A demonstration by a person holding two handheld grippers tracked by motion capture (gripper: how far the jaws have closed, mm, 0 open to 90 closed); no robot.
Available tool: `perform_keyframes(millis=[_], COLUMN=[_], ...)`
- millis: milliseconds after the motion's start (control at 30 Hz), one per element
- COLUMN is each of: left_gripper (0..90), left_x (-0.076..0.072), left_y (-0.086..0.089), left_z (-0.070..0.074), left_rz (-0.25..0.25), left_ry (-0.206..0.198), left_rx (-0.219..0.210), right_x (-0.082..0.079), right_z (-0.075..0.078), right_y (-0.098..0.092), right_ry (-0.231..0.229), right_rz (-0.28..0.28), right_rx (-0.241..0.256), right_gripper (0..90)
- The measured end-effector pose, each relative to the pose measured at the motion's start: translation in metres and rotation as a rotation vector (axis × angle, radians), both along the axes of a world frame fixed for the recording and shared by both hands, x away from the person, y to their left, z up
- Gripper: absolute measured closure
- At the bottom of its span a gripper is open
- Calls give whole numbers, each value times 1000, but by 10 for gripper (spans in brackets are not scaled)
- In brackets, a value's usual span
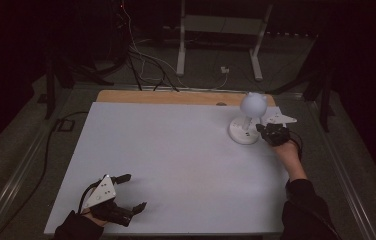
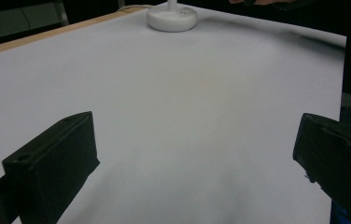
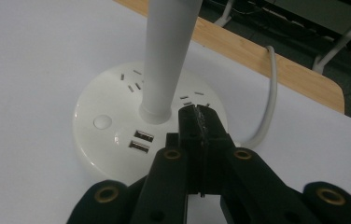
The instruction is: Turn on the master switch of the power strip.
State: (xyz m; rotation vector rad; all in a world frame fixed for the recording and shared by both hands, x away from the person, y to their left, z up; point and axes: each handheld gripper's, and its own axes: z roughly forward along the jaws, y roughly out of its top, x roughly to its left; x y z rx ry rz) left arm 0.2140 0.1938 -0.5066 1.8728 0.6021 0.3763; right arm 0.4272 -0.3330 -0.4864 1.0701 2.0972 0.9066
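Nearest, at the desk's (image 1: pixel 176 165) front left corner: left gripper (image 1: pixel 126 192), held in a hand, jaws spread wide apart with nothing between them, pointing across the bare white surface toward the far right. Seen along its own jaws in the left gripper view (image 2: pixel 197 154), only blank desk ahead, with the lamp base far off at the top edge.

Farther, near the far right corner: right gripper (image 1: pixel 262 129), jaws pressed together, clamped on nothing, tips just over the right-hand rim of the lamp base (image 1: pixel 244 131). In the right gripper view, closed tips (image 3: pixel 199 116) poised above the round white base (image 3: pixel 117 126), close beside the upright stem (image 3: pixel 166 51); touching or hovering cannot be told.

Lamp: stem vertical, globe head (image 1: pixel 253 103) on top. On the base: a round button (image 3: pixel 102 122) to the left of the tips, two USB ports (image 3: pixel 141 141) just below-left, socket slots around the stem. Clearly nearer: the right hand.

Hard to make out: white cord (image 3: pixel 269 93) running off past the wooden far edge, its end cut off; room beyond dark.
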Motion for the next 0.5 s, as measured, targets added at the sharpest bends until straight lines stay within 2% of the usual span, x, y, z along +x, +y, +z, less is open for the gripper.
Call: perform_keyframes(millis=[200, 500], left_gripper=[3, 3], left_x=[0, 0], left_y=[0, 0], left_z=[0, -1], left_rz=[0, 0], left_ry=[0, 2], left_rx=[0, 3], right_x=[3, 6], right_z=[-8, -18], right_y=[1, -1], right_ry=[8, 23], right_rz=[-1, -28], right_rx=[-15, -2], right_gripper=[900, 900])
